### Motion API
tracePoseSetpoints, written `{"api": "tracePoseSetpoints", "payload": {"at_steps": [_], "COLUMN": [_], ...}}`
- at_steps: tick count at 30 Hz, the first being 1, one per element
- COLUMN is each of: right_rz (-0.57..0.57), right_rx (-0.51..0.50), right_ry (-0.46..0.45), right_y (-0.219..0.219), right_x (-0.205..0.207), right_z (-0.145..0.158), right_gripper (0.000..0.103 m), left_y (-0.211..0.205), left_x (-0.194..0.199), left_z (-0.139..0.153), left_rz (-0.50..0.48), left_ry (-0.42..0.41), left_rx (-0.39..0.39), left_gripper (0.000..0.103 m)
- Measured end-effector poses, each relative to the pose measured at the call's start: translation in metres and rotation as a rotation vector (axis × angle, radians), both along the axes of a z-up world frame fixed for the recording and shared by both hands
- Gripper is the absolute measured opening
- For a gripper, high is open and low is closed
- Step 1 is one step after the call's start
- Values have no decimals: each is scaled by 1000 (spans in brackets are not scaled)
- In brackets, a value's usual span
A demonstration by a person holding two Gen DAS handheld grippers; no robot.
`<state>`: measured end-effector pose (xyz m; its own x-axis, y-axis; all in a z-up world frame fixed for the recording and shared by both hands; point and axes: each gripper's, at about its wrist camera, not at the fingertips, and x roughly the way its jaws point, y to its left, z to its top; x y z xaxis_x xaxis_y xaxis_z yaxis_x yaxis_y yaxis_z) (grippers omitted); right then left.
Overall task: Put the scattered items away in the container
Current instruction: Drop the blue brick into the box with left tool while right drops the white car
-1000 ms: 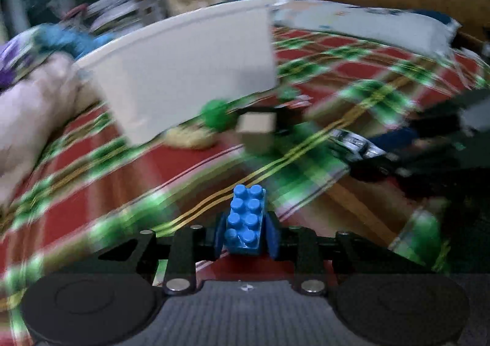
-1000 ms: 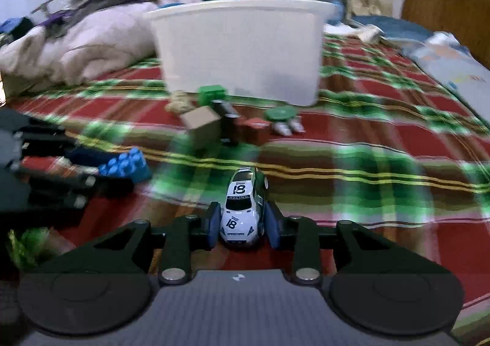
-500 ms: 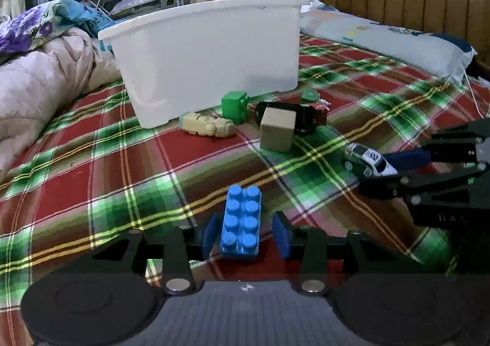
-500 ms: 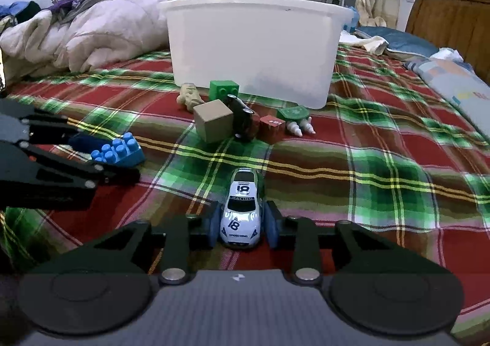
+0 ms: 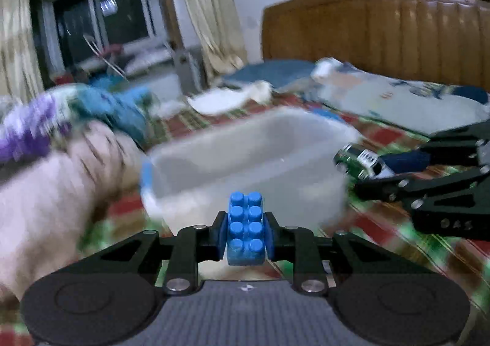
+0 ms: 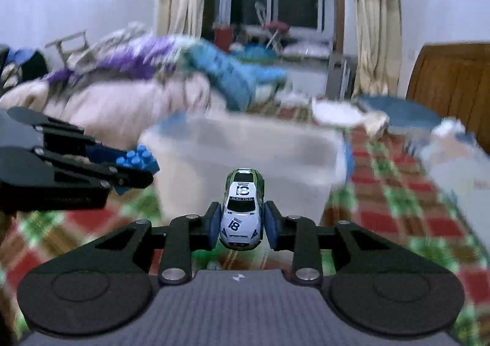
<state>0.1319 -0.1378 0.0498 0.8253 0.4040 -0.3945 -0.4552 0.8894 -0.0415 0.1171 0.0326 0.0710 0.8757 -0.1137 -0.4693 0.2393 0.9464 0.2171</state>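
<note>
My left gripper [image 5: 245, 235] is shut on a blue building brick [image 5: 245, 228] and holds it in the air just before the near wall of the white tub [image 5: 245, 159]. My right gripper [image 6: 242, 225] is shut on a white and green toy car with the number 18 [image 6: 243, 211], also raised in front of the tub [image 6: 242, 156]. Each gripper shows in the other's view: the right one with the car [image 5: 361, 163] at the right, the left one with the brick [image 6: 137, 160] at the left. The tub's inside looks bare where it shows.
The tub stands on a red and green plaid bedspread [image 6: 398, 208]. A heap of pink and purple bedding [image 5: 46, 168] lies to the left. Pillows [image 5: 398, 100] and a wooden headboard [image 5: 382, 33] are at the right. The other loose toys are out of view. Both views are blurred.
Both grippers have risen from the bedspread and moved toward the tub. The left gripper, open around the brick half a second ago, has shut on it. The toys on the bed have dropped out of view.
</note>
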Motion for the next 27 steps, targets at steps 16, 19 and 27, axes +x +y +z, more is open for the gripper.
{"api": "tracePoseSetpoints", "payload": {"at_steps": [16,19,27], "right_rz": [-120,-89,-38], "right_rx": [31,70,31], "right_ry": [47,13,-74], "right_y": [9,5,1], "right_x": [93,80,9], "right_z": [2,10,16], "right_gripper": [60,60,80], "left_y": [18,15,5], "left_x": [93,75,6], "left_z": [-1,4,0], "left_rz": [126,104,55], "left_ry": [42,20,30], "left_rx": [-142,-127,-79], "left_gripper": [79,79,86]}}
